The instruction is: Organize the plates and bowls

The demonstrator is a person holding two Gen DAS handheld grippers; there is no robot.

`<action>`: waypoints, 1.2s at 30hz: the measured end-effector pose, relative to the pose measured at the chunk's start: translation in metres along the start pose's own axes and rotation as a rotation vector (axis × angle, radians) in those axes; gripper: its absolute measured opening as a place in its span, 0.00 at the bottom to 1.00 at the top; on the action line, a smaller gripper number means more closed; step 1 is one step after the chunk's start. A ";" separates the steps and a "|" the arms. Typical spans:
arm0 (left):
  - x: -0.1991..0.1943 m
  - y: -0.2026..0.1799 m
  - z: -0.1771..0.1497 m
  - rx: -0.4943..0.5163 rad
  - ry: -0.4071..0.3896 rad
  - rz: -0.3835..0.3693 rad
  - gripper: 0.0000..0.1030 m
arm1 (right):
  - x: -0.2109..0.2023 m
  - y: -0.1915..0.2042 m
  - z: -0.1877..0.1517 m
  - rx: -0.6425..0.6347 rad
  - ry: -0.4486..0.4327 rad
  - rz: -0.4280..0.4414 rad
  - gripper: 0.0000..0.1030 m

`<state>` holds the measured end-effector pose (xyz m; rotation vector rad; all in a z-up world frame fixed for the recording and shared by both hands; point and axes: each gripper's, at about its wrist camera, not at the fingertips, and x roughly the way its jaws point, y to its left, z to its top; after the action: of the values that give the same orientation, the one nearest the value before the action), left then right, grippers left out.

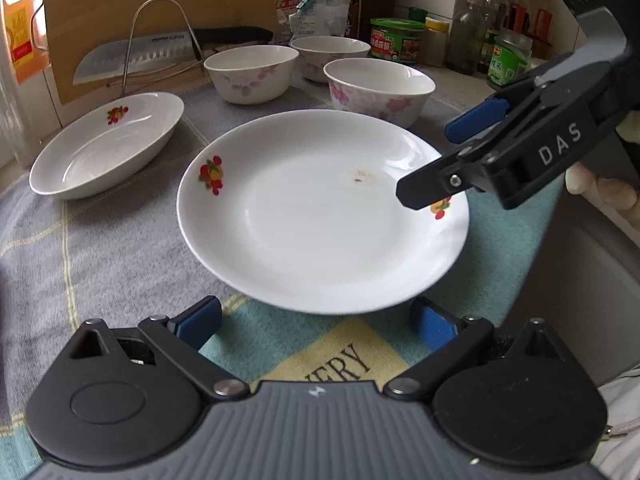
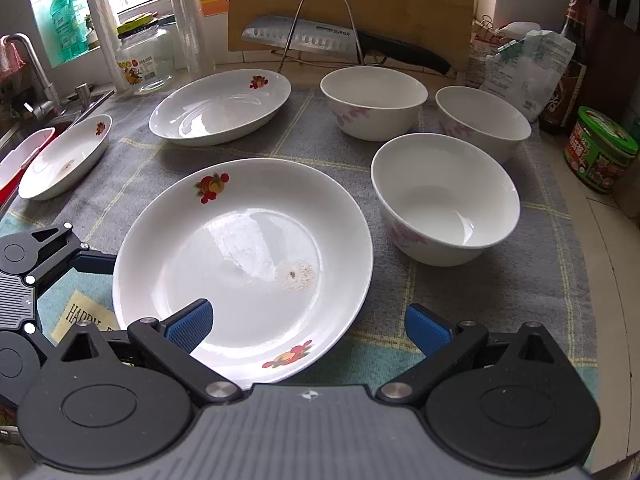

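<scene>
White round plate (image 2: 240, 264) on cloth, both grippers spread wide at its rim

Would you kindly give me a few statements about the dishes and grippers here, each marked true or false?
1. Three bowls stand on the cloth. True; the nearest bowl is to the right of the round plate.
2. The bowls are stacked. False: each stands alone.
3. Both grippers are open. True: the left gripper and right gripper hold nothing.
4. The round plate is spotless. False: it carries a small stain.
5. The knife lies in a bowl. False: it rests on a wire rack.
</scene>
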<state>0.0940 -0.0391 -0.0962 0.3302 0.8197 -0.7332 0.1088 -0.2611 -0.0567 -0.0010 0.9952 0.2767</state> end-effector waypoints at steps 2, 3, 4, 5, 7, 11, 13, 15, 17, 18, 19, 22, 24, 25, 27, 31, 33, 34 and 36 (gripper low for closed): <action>0.003 -0.001 0.001 0.008 -0.002 0.014 0.99 | 0.003 -0.002 0.000 -0.005 0.003 0.013 1.00; 0.003 -0.001 0.001 0.003 -0.007 0.016 0.99 | 0.004 -0.002 0.001 -0.007 0.005 0.017 1.00; 0.004 -0.001 0.001 0.000 -0.010 0.021 1.00 | 0.006 -0.003 0.001 -0.009 0.006 0.022 1.00; 0.005 -0.001 0.001 -0.003 -0.016 0.024 1.00 | 0.008 -0.003 0.002 -0.009 0.008 0.028 1.00; 0.005 -0.001 0.000 -0.008 -0.035 0.031 1.00 | 0.012 -0.005 0.003 -0.009 0.014 0.044 1.00; 0.006 -0.001 -0.002 -0.010 -0.059 0.032 1.00 | 0.020 -0.006 0.007 -0.026 0.021 0.077 1.00; 0.006 -0.001 -0.002 -0.010 -0.064 0.032 1.00 | 0.024 -0.005 0.009 -0.035 0.026 0.088 1.00; 0.006 -0.001 -0.003 -0.008 -0.072 0.031 1.00 | 0.029 -0.005 0.012 -0.043 0.029 0.105 1.00; 0.006 -0.001 -0.002 -0.008 -0.071 0.030 1.00 | 0.034 -0.005 0.014 -0.048 0.035 0.116 1.00; 0.006 -0.001 -0.002 -0.008 -0.069 0.030 1.00 | 0.036 -0.005 0.015 -0.051 0.038 0.121 1.00; 0.006 -0.001 -0.002 -0.007 -0.069 0.030 1.00 | 0.038 -0.004 0.016 -0.054 0.041 0.124 1.00; 0.006 -0.001 -0.002 -0.004 -0.066 0.030 1.00 | 0.042 -0.004 0.018 -0.063 0.045 0.138 1.00; 0.006 0.000 -0.002 0.003 -0.068 0.028 1.00 | 0.045 -0.004 0.020 -0.071 0.047 0.145 1.00; 0.006 -0.001 -0.002 0.009 -0.069 0.028 1.00 | 0.046 -0.004 0.021 -0.075 0.047 0.148 1.00; 0.005 -0.001 -0.002 0.027 -0.073 0.030 1.00 | 0.047 -0.004 0.022 -0.082 0.048 0.152 1.00; 0.006 -0.002 -0.001 0.042 -0.078 0.028 1.00 | 0.050 -0.005 0.025 -0.085 0.050 0.165 1.00; 0.005 -0.001 -0.001 0.042 -0.078 0.028 0.99 | 0.051 -0.006 0.025 -0.078 0.049 0.174 1.00; 0.005 -0.001 -0.002 0.039 -0.078 0.028 0.99 | 0.051 -0.006 0.026 -0.074 0.049 0.176 1.00; 0.005 0.000 -0.002 0.033 -0.078 0.027 0.99 | 0.052 -0.008 0.027 -0.059 0.049 0.184 1.00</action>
<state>0.0949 -0.0405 -0.1013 0.3403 0.7289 -0.7304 0.1597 -0.2531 -0.0860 0.0303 1.0373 0.4766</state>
